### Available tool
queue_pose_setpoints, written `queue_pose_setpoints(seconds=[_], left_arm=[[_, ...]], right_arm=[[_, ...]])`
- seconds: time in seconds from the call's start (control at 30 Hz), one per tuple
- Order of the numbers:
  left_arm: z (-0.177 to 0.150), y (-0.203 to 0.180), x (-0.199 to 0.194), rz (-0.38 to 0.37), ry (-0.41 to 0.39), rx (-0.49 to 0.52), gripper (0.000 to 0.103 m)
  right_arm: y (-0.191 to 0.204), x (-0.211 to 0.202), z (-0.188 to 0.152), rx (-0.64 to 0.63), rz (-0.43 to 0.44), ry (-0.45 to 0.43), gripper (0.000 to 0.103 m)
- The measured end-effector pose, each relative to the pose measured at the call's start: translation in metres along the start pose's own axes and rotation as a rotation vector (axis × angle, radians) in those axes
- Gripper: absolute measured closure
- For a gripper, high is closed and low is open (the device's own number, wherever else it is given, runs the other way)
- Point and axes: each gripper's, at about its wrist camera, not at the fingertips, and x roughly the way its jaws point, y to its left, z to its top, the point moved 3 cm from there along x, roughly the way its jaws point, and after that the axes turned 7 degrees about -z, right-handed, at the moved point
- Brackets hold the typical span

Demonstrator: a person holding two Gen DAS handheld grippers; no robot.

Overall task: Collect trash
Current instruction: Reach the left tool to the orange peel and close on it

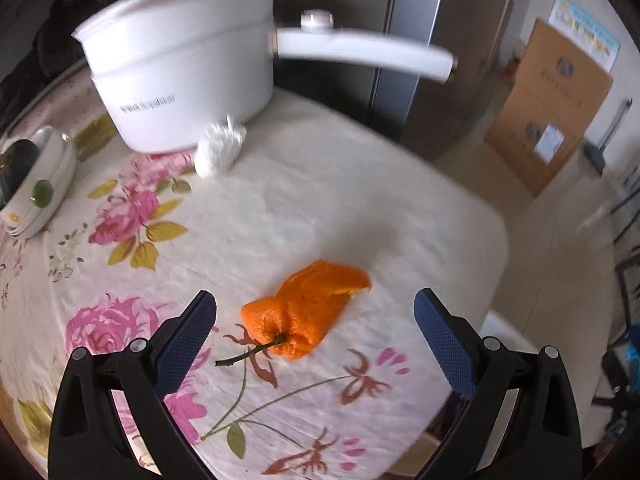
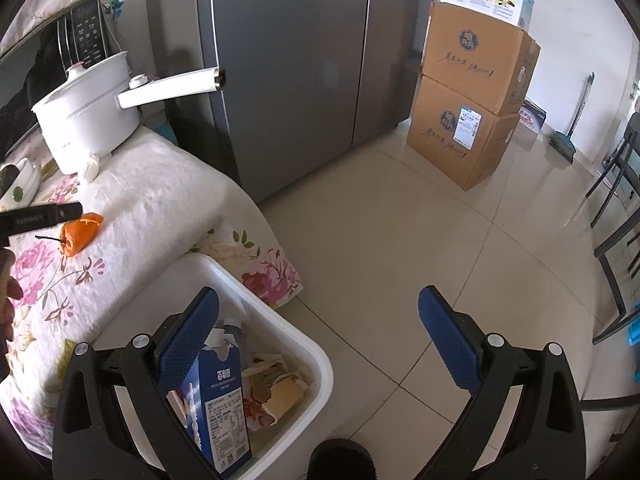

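An orange peel (image 1: 304,308) with a stem lies on the floral tablecloth (image 1: 280,200) near the table's edge. My left gripper (image 1: 316,312) is open, its blue pads on either side of the peel, not touching it. The peel also shows in the right wrist view (image 2: 78,234), with the left gripper's finger just above it. My right gripper (image 2: 318,312) is open and empty, above the floor beside a white bin (image 2: 296,340). The bin holds a blue carton (image 2: 218,396) and crumpled wrappers (image 2: 272,392). A crumpled white tissue (image 1: 220,148) lies by the pot.
A white pot (image 1: 180,68) with a long handle stands at the table's back. A white dish (image 1: 36,184) sits at the left. A grey fridge (image 2: 288,60) and stacked cardboard boxes (image 2: 468,92) stand behind. A chair frame (image 2: 616,208) is at the right.
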Motion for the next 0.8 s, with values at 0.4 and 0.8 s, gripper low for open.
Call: queue_pose_setpoints(seconds=[0.4, 0.8], left_arm=[[-0.015, 0.023, 0.030, 0.002, 0.075, -0.024, 0.027], [-0.028, 0.035, -0.002, -0.014, 0.023, -0.011, 0.070]], right_arm=[[0.018, 0.003, 0.002, -0.030, 0.013, 0.015, 0.007], [0.048, -0.001, 0.007, -0.052, 0.051, 0.001, 0.007]])
